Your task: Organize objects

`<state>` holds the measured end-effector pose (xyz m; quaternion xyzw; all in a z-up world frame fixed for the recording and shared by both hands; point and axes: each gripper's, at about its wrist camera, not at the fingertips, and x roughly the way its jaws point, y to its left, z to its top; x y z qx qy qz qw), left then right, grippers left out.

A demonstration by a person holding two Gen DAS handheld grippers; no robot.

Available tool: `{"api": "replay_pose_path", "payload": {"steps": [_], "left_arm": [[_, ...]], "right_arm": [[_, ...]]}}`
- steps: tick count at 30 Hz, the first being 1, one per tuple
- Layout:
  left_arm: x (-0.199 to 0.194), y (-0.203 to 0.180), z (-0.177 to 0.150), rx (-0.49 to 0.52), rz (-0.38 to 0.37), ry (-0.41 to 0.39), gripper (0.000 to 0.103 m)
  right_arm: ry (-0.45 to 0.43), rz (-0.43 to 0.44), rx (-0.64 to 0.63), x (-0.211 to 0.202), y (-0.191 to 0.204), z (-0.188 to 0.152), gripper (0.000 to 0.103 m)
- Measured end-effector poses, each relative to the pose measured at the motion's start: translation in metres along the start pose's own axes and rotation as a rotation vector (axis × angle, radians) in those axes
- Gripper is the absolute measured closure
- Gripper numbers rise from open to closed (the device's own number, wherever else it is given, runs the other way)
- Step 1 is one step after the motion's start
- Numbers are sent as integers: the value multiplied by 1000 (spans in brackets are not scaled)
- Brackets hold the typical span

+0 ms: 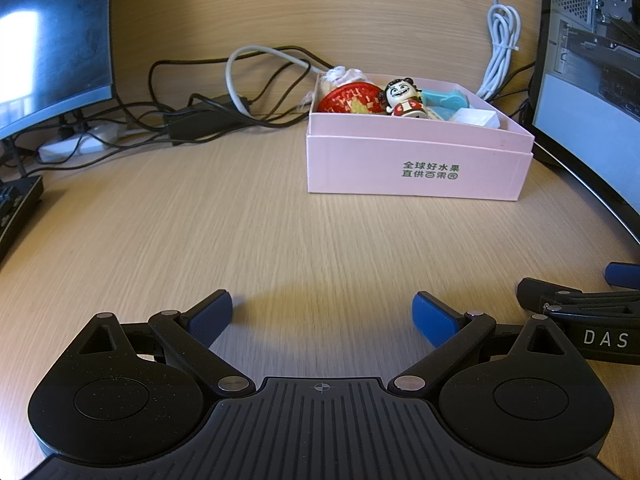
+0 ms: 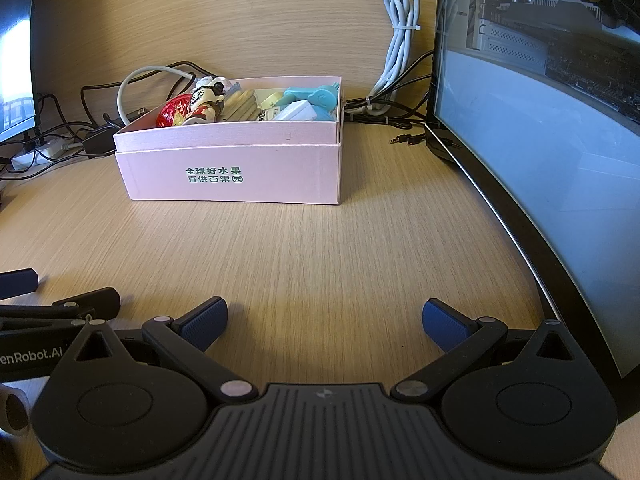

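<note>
Both claws hover low over bare wooden desk (image 2: pixel 320 248), side by side; the left gripper (image 1: pixel 322 316) has its blue pads spread apart and holds nothing; the right gripper (image 2: pixel 324 320) is likewise spread wide and empty. Ahead of them, and right of the left claw's line, sits a pink fruit-shop box (image 2: pixel 232 172), already filled: a grinning figurine (image 1: pixel 404 100), a red round tin (image 1: pixel 350 100), a light-blue plastic piece (image 2: pixel 316 96) and a small white box (image 1: pixel 476 118); no loose item shows on the desk between claws and box. Risk, as judged: a curved monitor (image 2: pixel 540 152) stands close on the right claw's outer side, and cables (image 1: pixel 240 92) trail behind the box; a wide swing could strike the screen or snag a cord.
</note>
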<state>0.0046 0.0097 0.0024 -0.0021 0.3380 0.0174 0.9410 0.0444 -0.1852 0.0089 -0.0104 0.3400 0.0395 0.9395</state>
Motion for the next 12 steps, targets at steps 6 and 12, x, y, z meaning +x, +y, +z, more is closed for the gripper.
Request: {"api": "replay_pose_path", "payload": {"steps": [6,12], "left_arm": [[1,0,1,3,-7,3,3],[1,1,2,5,-18,3,4]], "right_arm": [[0,0,0,0,0,0,0],[0,0,0,0,0,0,0]]}}
